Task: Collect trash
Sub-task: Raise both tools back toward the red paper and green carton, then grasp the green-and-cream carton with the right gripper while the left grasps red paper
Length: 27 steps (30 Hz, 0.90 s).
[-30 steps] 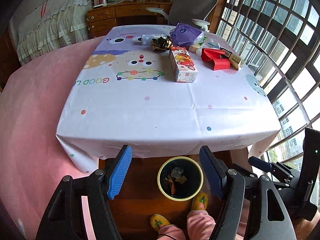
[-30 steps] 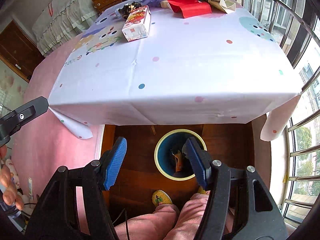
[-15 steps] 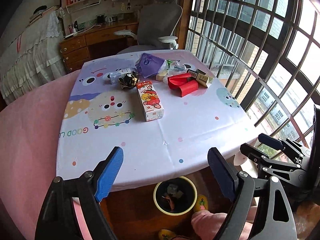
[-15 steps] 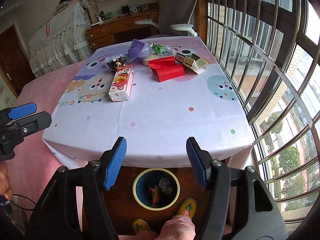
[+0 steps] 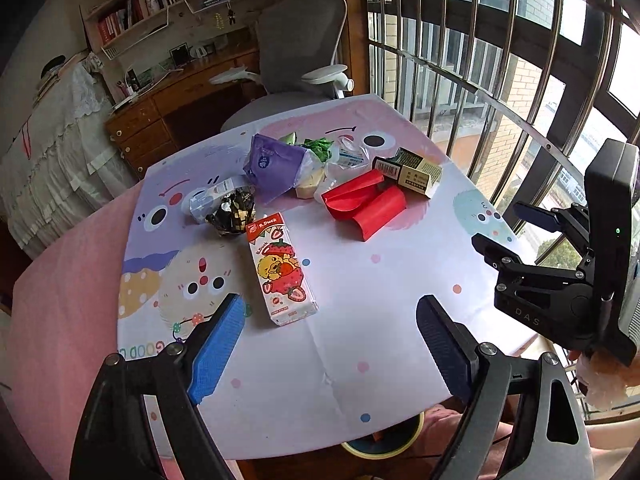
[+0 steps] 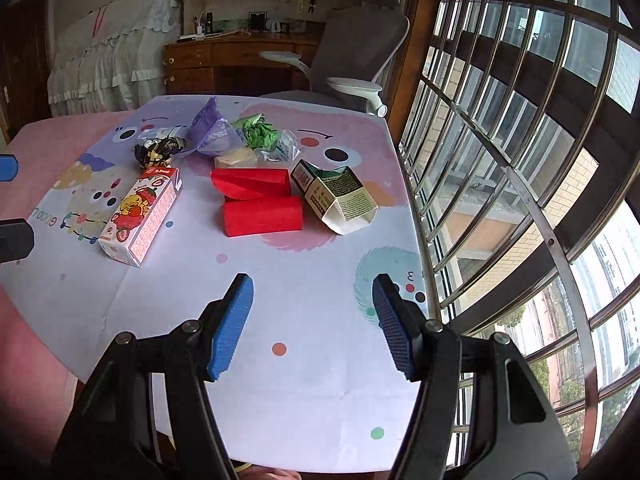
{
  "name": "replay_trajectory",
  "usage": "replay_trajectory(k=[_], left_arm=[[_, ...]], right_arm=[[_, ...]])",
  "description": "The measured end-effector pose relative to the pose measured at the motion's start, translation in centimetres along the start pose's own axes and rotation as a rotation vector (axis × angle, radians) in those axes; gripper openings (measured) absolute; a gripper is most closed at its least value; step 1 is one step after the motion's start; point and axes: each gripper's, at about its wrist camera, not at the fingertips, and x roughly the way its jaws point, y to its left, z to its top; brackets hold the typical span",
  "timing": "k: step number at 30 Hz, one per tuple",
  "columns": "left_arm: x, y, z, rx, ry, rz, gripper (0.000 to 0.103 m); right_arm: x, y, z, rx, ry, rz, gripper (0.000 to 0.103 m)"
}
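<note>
The trash lies in a loose cluster on the far half of the tabletop [image 5: 400, 280], which is covered with a white cartoon-print cloth: a strawberry drink carton [image 5: 282, 270] lies flat nearest the viewer, a crumpled black-and-gold wrapper [image 5: 232, 212] touches its far end, and a small clear packet [image 5: 208, 198] sits just left of that. Farther back are a purple bag [image 5: 272, 164], a wad of green paper [image 6: 260, 134] and some clear plastic film [image 6: 282, 148], with what may be a pale yellowish block [image 6: 236, 158] tucked among them, though it is mostly hidden. To the right lie two red folded cartons [image 6: 260, 200], one touching the other, and just beside them an opened green-and-cream box [image 6: 336, 194]. The bin [image 5: 384, 442] shows only as a yellow rim with a blue inside under the near edge of the tabletop. The left tool [image 5: 330, 344] hovers over the near part of the cloth with its blue pads spread wide and nothing between them; the right tool [image 6: 312, 322] is likewise spread and empty, above the bare near right corner. Beyond the tabletop stand a grey office chair [image 5: 300, 40], a wooden desk [image 6: 240, 60] and a barred window [image 6: 520, 120] on the right.
</note>
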Motion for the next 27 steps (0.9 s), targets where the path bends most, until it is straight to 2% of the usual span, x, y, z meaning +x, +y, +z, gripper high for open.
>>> replay_trajectory(k=[4, 10, 15, 20, 22, 23, 24, 27], left_arm=[[5.1, -0.8, 3.3, -0.009, 0.085, 0.017, 0.089], [11.0, -1.5, 5.8, -0.037, 0.162, 0.062, 0.089], [14.1, -1.5, 6.7, -0.056, 0.206, 0.095, 0.089], [15.8, -2.4, 8.1, -0.01, 0.211, 0.137, 0.089], [16.5, -2.8, 8.8, 0.02, 0.212, 0.147, 0.089], [16.9, -3.0, 9.2, 0.038, 0.214, 0.15, 0.089], [17.5, -3.2, 9.6, 0.057, 0.217, 0.154, 0.089], [19.2, -4.0, 10.7, 0.122, 0.233, 0.159, 0.089]], right_arm=[[5.6, -0.9, 1.7, -0.108, -0.004, -0.001, 0.059], [12.7, -1.1, 2.5, -0.264, 0.002, 0.024, 0.059], [17.4, -0.3, 2.7, -0.395, -0.011, 0.007, 0.059], [20.3, 0.2, 3.5, -0.463, -0.047, 0.012, 0.058], [21.3, -0.1, 4.0, -0.463, -0.043, 0.034, 0.042], [21.8, -0.4, 4.3, -0.451, -0.035, 0.046, 0.028], [22.2, -0.9, 4.5, -0.432, -0.023, 0.058, 0.023], [22.4, -2.4, 5.2, -0.374, -0.019, 0.114, 0.022]])
